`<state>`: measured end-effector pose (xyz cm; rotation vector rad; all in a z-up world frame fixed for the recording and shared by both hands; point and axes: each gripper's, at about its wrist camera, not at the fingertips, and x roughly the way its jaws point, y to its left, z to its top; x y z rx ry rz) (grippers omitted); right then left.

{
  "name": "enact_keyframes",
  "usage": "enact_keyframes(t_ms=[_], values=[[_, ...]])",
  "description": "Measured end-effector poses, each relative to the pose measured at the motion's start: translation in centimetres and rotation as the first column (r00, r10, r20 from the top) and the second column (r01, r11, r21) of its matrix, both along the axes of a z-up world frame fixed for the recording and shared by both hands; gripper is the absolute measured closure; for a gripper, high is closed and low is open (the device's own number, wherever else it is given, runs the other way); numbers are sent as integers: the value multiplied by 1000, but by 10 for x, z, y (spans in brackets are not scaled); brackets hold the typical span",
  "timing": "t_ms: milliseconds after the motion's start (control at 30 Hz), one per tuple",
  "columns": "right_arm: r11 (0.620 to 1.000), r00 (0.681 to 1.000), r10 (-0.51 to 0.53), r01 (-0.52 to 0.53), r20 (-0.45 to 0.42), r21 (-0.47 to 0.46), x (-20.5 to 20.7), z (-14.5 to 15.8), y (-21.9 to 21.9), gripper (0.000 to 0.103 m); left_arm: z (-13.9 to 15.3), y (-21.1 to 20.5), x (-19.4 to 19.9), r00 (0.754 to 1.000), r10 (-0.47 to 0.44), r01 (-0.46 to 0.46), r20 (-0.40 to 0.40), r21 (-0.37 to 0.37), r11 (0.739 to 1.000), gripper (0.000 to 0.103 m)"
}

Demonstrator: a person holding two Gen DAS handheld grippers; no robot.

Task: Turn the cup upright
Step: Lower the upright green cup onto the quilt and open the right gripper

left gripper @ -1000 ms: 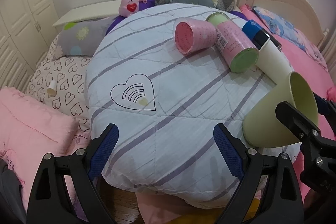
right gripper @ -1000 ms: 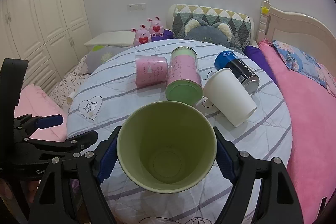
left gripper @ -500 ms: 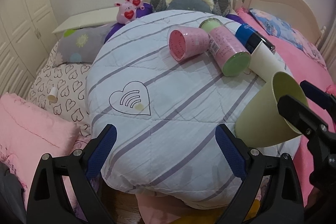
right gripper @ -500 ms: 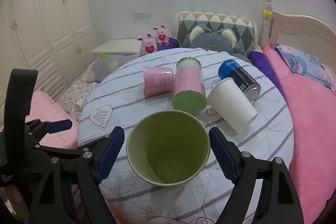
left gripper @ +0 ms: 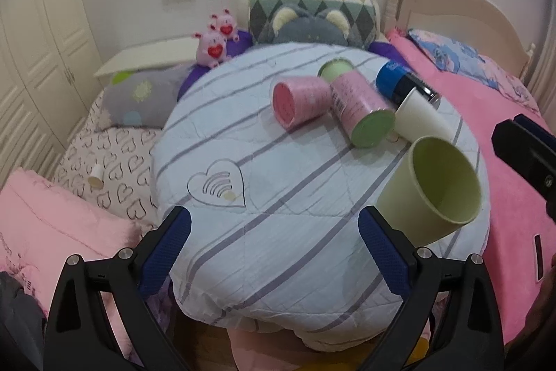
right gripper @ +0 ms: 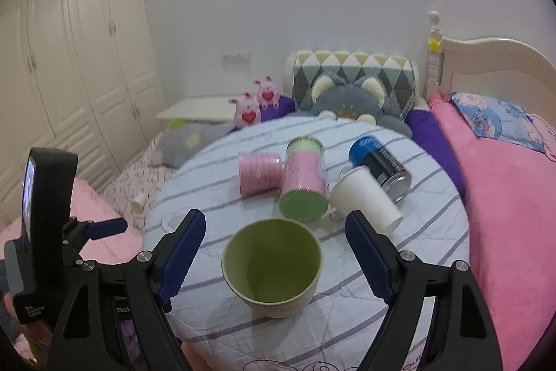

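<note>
A pale green paper cup [right gripper: 272,270] stands mouth up on the round striped cushion [right gripper: 365,319], near its front edge. It also shows in the left wrist view [left gripper: 432,193], at the cushion's right side. My right gripper [right gripper: 274,249] is open, its fingers apart on either side of the cup and not touching it. My left gripper [left gripper: 274,249] is open and empty over the cushion's near edge, left of the cup.
Behind the green cup lie a pink cup [right gripper: 260,174], a pink tube with a green end [right gripper: 304,183], a white paper cup [right gripper: 365,199] and a blue-black can [right gripper: 380,164]. Pillows and plush toys [right gripper: 252,105] sit beyond. A pink blanket [right gripper: 514,214] lies at right.
My right gripper has opened and let go of the green cup, then pulled back and up. The cup now stands by itself on the cushion. My left gripper drew back slightly.
</note>
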<state>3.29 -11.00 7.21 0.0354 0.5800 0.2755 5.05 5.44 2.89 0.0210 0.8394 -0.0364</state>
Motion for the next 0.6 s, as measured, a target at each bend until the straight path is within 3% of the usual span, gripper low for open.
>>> enact_keyframes(t_ms=[267,600], values=[[998,991,-63,63,117,3,-33,11,-19,18,20,-18,-29,992,-33,30,121,28,999,2],[989,970,-141,130,200,68,-78,-4,-44,14,21,-48,-73,951,-81,72,298,43,996,0]])
